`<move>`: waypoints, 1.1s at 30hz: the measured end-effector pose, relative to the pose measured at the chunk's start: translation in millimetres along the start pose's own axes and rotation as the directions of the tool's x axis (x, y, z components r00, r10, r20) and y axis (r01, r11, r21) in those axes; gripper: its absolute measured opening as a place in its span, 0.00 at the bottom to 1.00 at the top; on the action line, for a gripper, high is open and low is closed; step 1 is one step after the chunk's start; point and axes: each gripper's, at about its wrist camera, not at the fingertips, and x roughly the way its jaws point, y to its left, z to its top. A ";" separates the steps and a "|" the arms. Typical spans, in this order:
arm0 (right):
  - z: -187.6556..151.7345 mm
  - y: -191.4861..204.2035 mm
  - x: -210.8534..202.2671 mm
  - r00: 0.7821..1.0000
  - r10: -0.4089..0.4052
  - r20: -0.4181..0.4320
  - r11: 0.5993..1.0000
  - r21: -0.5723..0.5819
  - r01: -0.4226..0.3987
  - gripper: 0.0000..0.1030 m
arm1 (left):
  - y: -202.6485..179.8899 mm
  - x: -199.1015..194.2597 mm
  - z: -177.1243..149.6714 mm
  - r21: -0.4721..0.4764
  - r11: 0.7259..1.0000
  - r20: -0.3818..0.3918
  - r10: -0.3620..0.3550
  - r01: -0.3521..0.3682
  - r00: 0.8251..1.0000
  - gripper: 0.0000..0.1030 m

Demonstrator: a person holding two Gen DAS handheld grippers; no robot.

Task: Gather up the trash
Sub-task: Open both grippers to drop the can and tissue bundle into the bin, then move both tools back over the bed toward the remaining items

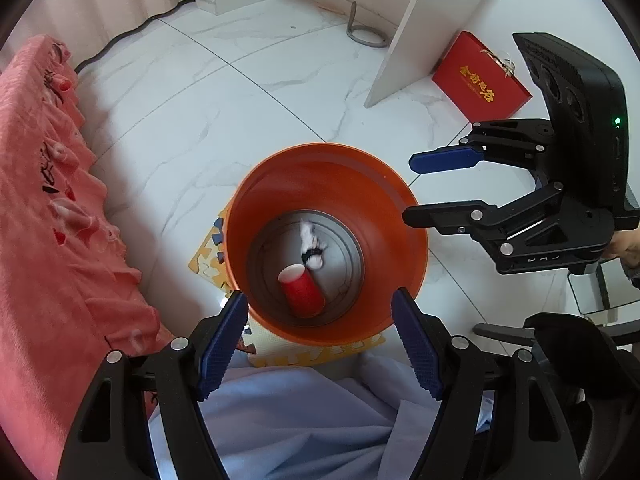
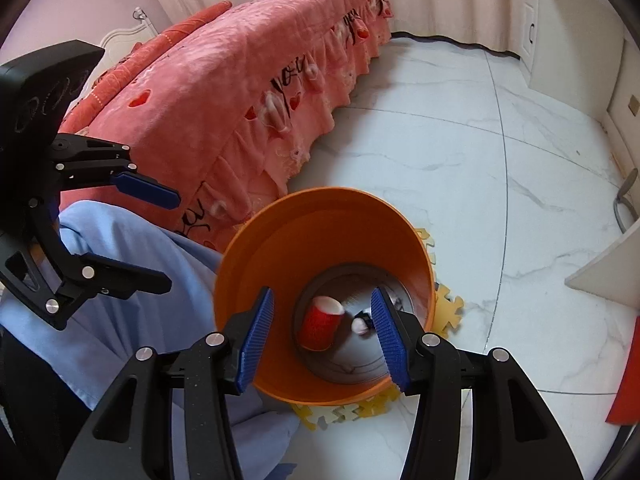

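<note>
Orange plastic, round and smooth-walled, the one waste bin [image 1: 256,200] stands on a yellow foam puzzle mat [image 1: 204,256] laid over white marbled floor tiles [image 1: 200,92]. On the bin's grey ringed bottom lie two pieces of trash: one red paper cup [image 1: 302,292] tipped on its side, white rim toward the bin's centre, and one crumpled white wad with dark marks [image 1: 312,246] just beside the cup's mouth.

Two grippers hang above the bin, both spread wide and holding nothing. The left gripper [image 1: 320,344], with blue ribbed pads [image 1: 222,344] on black fingers, frames the bin's near rim, the cup below and between its fingers. The right gripper [image 2: 322,340] straddles the bin's opening the same way, cup and wad showing in its gap; from the left wrist view it sits at the bin's right edge.

One salmon-pink ruffled bedspread [image 2: 240,92] drapes close behind the bin. One flat red gift bag with gold lettering [image 1: 480,76] lies well away from the bin on the tiles. Pale blue cloth [image 2: 132,248] bunches against the bin's near side.
</note>
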 end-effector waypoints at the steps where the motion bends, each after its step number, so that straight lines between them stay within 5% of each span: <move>1: 1.2 2.9 -1.9 1.000 0.002 0.003 1.000 -0.005 -0.002 0.50 | -0.2 -3.1 -1.8 0.001 1.000 0.002 0.007 -0.007 1.000 0.74; 3: 4.2 9.0 -6.6 1.000 0.003 0.011 1.000 -0.020 -0.002 0.50 | 0.1 -8.7 -5.0 0.003 1.000 0.008 0.029 -0.029 1.000 0.81; 9: 14.8 31.6 -24.8 0.999 0.011 0.031 0.998 -0.057 -0.009 0.51 | 5.8 -33.3 -19.0 -0.030 0.997 0.034 0.076 -0.075 0.996 0.82; 20: 44.1 108.2 -62.1 0.994 0.078 0.081 0.979 -0.194 -0.061 0.69 | 12.7 -102.4 -74.5 -0.157 0.973 0.118 0.186 -0.167 0.975 0.94; 33: 73.9 245.9 -59.7 0.978 0.200 0.050 0.891 -0.425 -0.161 0.74 | 41.2 -168.7 -193.1 -0.408 0.877 0.112 0.325 -0.255 0.939 0.94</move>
